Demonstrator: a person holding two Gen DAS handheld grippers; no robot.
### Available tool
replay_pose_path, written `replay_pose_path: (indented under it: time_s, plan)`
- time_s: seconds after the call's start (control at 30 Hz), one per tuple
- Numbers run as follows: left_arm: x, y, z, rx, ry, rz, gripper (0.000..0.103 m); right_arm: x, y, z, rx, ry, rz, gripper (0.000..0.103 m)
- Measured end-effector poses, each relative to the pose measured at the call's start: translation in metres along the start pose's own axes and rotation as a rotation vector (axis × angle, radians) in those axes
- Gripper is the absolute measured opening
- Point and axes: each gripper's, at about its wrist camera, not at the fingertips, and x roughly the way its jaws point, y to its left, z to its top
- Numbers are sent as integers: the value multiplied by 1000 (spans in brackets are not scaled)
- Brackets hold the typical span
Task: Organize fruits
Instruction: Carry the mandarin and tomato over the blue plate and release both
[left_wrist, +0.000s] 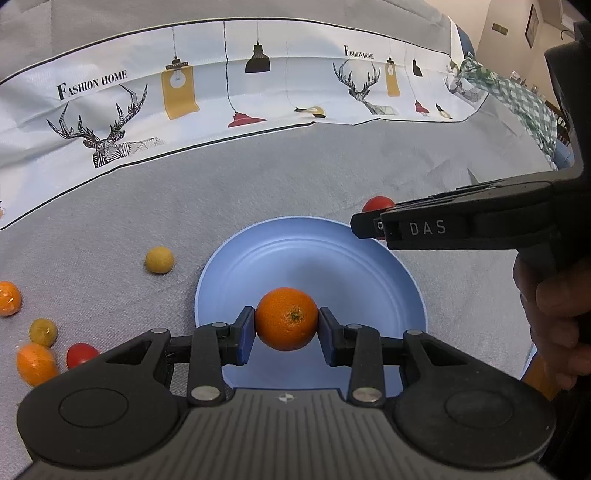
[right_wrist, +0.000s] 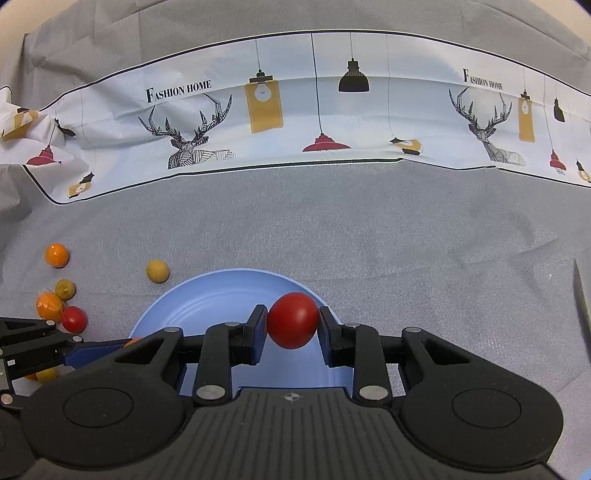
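Between the blue pads of the left gripper (left_wrist: 286, 320) sits a round orange mandarin with a small green stem spot (left_wrist: 286, 318). The pads press on both its sides, so the jaws are clamped on it and it cannot drop. It hangs over the near part of the smooth light-blue round plate (left_wrist: 258, 258) — a good spot to let go, I think, because the fruit would land inside the rim and not roll off.

The right gripper (right_wrist: 292, 322) does the same with a shiny round red tomato (right_wrist: 292, 320). Its pads squeeze the tomato from left and right, a tight hold on a smaller fruit. It hangs over the far right edge of the plate, close to the rim. If it were let go there, it might bump the rim, so I guess it should come a little more toward the middle first. A person's hand (left_wrist: 554, 317) holds the handle of this gripper.

Both grippers point down at the plate, so both fruits look ready to go in. The plate has nothing lying in it yet.

Out to the left, on the grey cloth (left_wrist: 295, 177), more fruit waits: a small dull-yellow ball (left_wrist: 159, 260) alone, then a bunch with two wrapped orange fruits (left_wrist: 7, 297), a little yellow-green one (left_wrist: 43, 332) and a second red tomato (left_wrist: 80, 354). Behind it all lies a white strip printed with deer and lamps (left_wrist: 184, 96).
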Motion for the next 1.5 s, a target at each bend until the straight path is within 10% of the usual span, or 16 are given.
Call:
replay_pose_path:
  time_s: [1.4, 1.5]
  plan:
    - [1, 4, 1, -17, 3, -8, 42, 5, 0, -2, 0, 10, -9, 32]
    - [-1, 6, 1, -18, -9, 1, 45, 4, -1, -3, 13, 3, -22, 46]
